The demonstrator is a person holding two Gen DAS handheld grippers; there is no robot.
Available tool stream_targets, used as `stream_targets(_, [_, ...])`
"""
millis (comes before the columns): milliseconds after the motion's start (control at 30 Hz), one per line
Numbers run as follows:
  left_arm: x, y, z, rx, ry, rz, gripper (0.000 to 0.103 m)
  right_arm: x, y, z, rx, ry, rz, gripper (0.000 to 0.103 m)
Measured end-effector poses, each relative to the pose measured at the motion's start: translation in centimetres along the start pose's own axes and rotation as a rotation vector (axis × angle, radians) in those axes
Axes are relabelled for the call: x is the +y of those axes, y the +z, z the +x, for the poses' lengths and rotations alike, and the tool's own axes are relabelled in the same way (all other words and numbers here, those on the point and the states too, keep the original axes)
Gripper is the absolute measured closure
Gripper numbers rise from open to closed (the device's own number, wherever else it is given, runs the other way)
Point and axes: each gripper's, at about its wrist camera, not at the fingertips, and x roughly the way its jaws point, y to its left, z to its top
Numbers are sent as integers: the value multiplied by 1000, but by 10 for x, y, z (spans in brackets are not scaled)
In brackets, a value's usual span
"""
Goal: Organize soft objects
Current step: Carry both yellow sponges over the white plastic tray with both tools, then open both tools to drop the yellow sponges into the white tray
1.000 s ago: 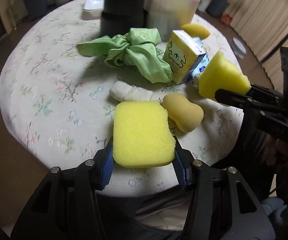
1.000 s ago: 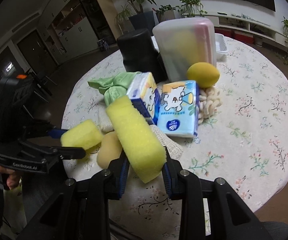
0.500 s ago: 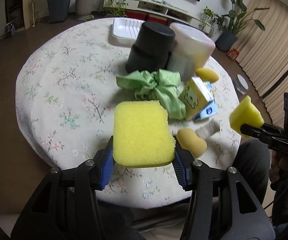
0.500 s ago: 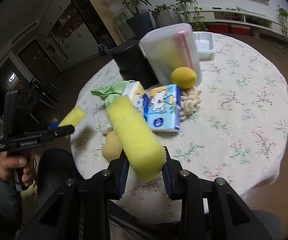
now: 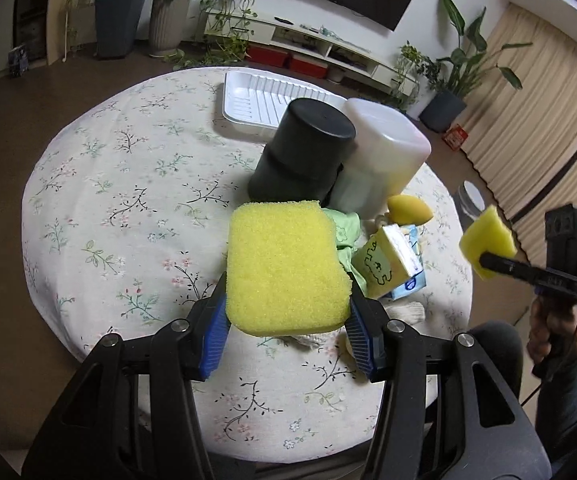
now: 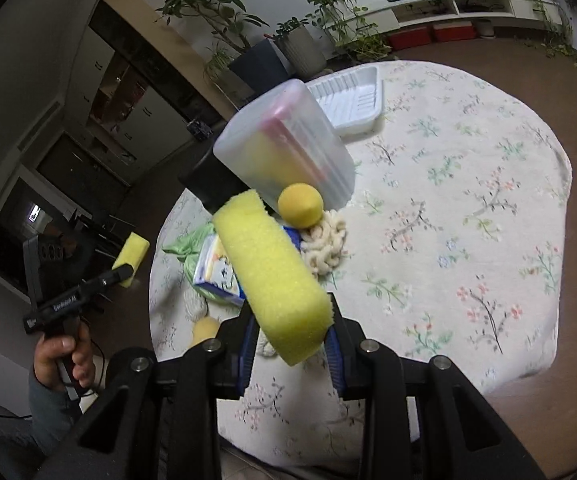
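Note:
My left gripper (image 5: 286, 330) is shut on a flat yellow sponge (image 5: 284, 266), held high above the round table. My right gripper (image 6: 290, 340) is shut on a second yellow sponge (image 6: 272, 276), held edge-on, also high above the table. Each gripper shows in the other's view, the right one (image 5: 488, 258) off the table's right side, the left one (image 6: 126, 270) off its left side. On the table lie a green cloth (image 5: 346, 232), tissue packs (image 5: 388, 266), a yellow puff (image 6: 300, 205), a cream knitted piece (image 6: 324, 246) and a tan puff (image 6: 205, 328).
A black cylinder (image 5: 304, 148) and a translucent lidded box (image 5: 380, 156) stand mid-table. A white ribbed tray (image 5: 256, 100) sits at the far edge. The floral tablecloth (image 6: 468, 200) covers the table. Potted plants and a low shelf stand beyond.
Both grippers have risen and pulled back from the table with their sponges. The table and its pile look smaller and farther below than a second ago.

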Motion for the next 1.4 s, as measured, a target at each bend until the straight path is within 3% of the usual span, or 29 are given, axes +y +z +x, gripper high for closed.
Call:
stream_targets(200, [21,12,-2,-28,28,-36,54,-3,12,0,7,-58,-21,70])
stream_targets(367, [35,46,1,-67,63,-7,54,-22,31,-9,-9,-141,-26,70])
stream_targets(500, [48,89,11,-100,93,21,54,-46,72,-14,-48,-218,-27,70])
stream_targets(700, [52,153,40,-150,146,147,54,-76,144,-8,-87,-287,-27,70])
stream_targets(800, [46,178,65,-121,207,229,54,-84,180,4,-97,-311,-61,70])
stream_targets(933, [39,205,104,-73,231,301,54,-86,223,37,-60,-319,-105,70])
stream_targets(1167, [15,241,162,-4,152,404,54,-70,265,113,52,-264,-222,70])
stream_targets(1400, [-1,238,217,93,120,497,54,-51,276,171,155,-217,-315,70])
